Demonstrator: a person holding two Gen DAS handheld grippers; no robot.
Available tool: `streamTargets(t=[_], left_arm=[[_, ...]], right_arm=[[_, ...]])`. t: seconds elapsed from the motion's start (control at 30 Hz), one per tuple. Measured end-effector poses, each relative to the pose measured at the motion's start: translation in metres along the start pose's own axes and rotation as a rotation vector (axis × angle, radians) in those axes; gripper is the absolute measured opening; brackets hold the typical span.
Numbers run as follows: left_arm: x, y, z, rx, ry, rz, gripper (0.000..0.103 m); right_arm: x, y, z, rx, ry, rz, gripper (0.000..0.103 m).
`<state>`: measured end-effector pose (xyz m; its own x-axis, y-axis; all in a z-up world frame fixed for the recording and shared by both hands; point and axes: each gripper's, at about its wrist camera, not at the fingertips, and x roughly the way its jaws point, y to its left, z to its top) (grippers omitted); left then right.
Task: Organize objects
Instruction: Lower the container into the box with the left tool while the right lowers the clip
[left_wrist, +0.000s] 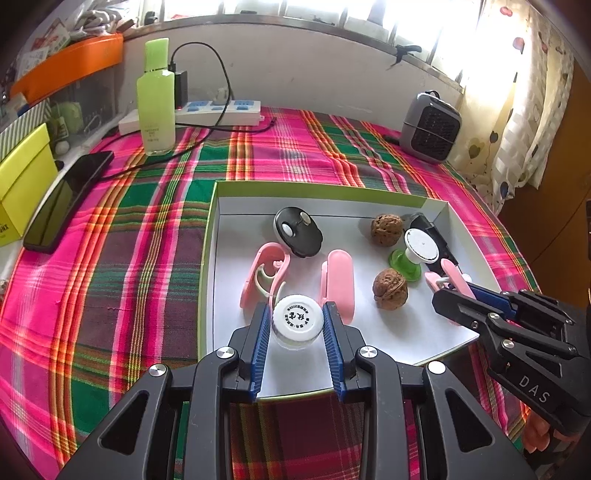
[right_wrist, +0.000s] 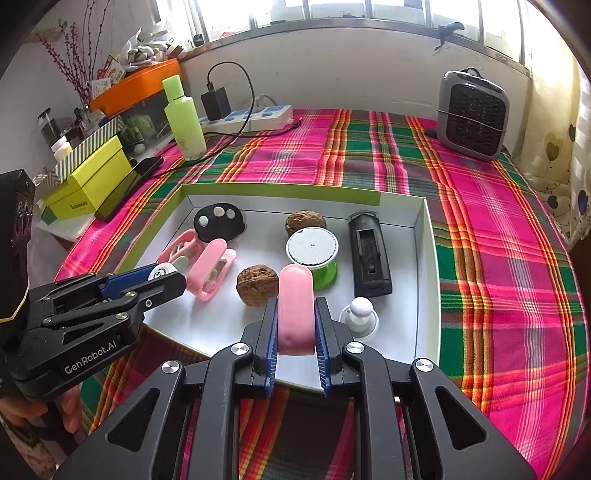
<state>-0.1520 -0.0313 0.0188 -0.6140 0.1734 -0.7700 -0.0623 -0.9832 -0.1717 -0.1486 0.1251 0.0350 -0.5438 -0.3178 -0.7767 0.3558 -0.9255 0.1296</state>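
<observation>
Grippers both work over a shallow white tray (left_wrist: 210, 236) with a green rim, which lies on a pink and green plaid cloth (left_wrist: 122, 236). The left gripper (left_wrist: 297, 325) has its 2 blue-padded jaws pressed against the sides of a small jar with a white printed cap (left_wrist: 296, 318), near the tray's front edge; whether the jar is lifted or resting cannot be told. The right gripper (right_wrist: 295, 328) pinches a pink oblong piece (right_wrist: 295, 295) between its jaws, at the tray's front right. Inside the tray lie 2 walnuts (right_wrist: 257, 285), one close to the pink piece and one farther back, a green spool with a white top (right_wrist: 313, 248), a black rectangular case (right_wrist: 369, 254), a black round lid with white buttons (right_wrist: 218, 221), a pink clip (right_wrist: 210, 273), a second pink looped clip (left_wrist: 264, 273) and a small white knob (right_wrist: 360, 314). Beyond the tray stand a green bottle (left_wrist: 156, 99), a white power strip (left_wrist: 221, 110) and a grey fan heater (right_wrist: 472, 114); a dark phone (left_wrist: 66, 199) lies at the cloth's left edge.
</observation>
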Motion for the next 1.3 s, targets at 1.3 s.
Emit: streamTargets(t=[1.3], left_arm=[[0.003,-0.005,0.002,0.014,0.009,0.006,0.028]], right_arm=[[0.031,0.002,0.016,-0.057,0.114,0.044,0.019]])
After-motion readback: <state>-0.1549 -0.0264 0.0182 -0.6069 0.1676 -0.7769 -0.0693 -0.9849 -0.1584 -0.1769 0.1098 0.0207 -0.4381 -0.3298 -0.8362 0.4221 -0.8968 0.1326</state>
